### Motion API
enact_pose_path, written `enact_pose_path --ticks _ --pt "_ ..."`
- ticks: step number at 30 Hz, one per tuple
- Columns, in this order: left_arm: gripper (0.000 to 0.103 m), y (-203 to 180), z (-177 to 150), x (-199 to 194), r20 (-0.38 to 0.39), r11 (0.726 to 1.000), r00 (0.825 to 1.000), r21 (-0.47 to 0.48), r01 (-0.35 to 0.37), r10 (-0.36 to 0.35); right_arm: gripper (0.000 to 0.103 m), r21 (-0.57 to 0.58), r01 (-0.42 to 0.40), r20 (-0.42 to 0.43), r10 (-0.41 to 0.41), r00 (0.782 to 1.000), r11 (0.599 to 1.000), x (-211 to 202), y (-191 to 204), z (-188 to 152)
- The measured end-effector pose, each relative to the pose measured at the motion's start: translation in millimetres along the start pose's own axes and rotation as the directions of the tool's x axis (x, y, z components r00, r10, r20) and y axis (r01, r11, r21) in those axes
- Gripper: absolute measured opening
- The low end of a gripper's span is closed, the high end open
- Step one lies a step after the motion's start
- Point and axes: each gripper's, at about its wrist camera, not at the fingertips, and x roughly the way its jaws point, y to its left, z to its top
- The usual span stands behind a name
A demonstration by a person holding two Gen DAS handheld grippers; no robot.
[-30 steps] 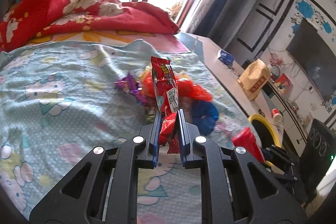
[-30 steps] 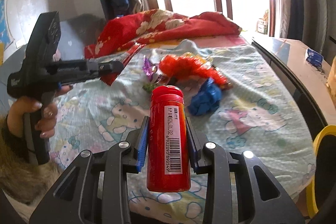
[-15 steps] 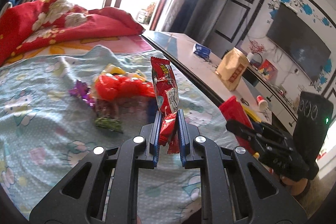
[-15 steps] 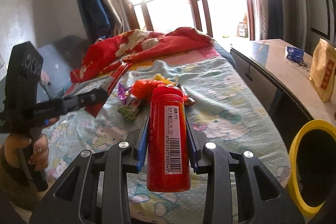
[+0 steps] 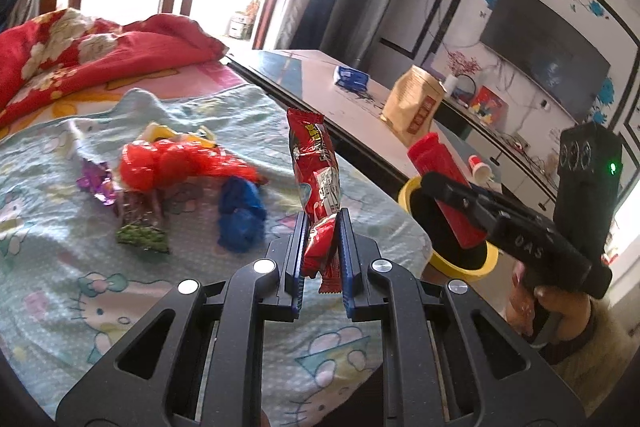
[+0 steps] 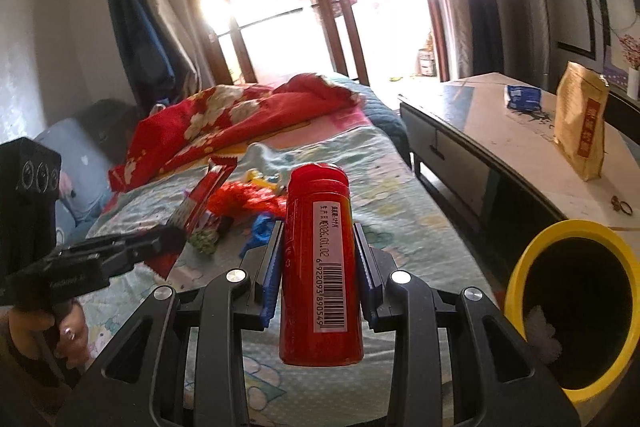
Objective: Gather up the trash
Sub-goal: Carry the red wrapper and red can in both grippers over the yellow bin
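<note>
Left wrist view
Left claw: your left claw (image 5: 322, 247) is pinching a red snack wrapper (image 5: 316, 171) by its lower end, so the wrapper stands up above the bed (image 5: 60, 227).
Trash on the bed: a red plastic bag (image 5: 176, 163), a blue crumpled bag (image 5: 240, 215), a purple foil wrapper (image 5: 96, 183) and a green wrapper (image 5: 142, 237) lie close together on the cartoon-print sheet.
Right claw: your right claw (image 5: 430, 183) carries a red canister (image 5: 444, 183) tilted over the yellow-rimmed bin (image 5: 464, 269) beside the bed.

Right wrist view
Right claw: your right claw (image 6: 318, 247) is pressed against both sides of the red canister (image 6: 320, 263), barcode label facing the camera.
Bin: the yellow-rimmed bin (image 6: 520, 267) sits low to the right, something white inside it.
Left claw: your left claw (image 6: 176, 235) holds the red snack wrapper (image 6: 204, 191) over the bed (image 6: 400, 195).
Tabletop: the tabletop (image 6: 500, 135) carries a tan paper bag (image 6: 580, 123).
</note>
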Motion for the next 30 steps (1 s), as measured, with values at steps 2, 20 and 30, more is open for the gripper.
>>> enact_pose_path --ticks 2,20,30 --pt "0.009 -6.3 0.3 4.0 -0.006 1.0 1.0 0.016 0.013 -0.012 0.031 0.016 0.007 0.004 -0.008 1.0 1.0 -2.1 -6.2 0.8" --pt "0.009 -61.0 -1.4 46.4 -0.068 0.985 0.992 0.133 0.11 -0.102 0.031 0.127 0.156 0.056 -0.164 0.985 0.98 -31.9 -72.0 2.6" --pt "0.009 -97.4 -3.2 73.7 -0.11 0.968 0.984 0.193 0.16 -0.14 0.031 0.231 0.224 0.063 -0.244 0.968 0.947 -49.6 -115.9 -3.9"
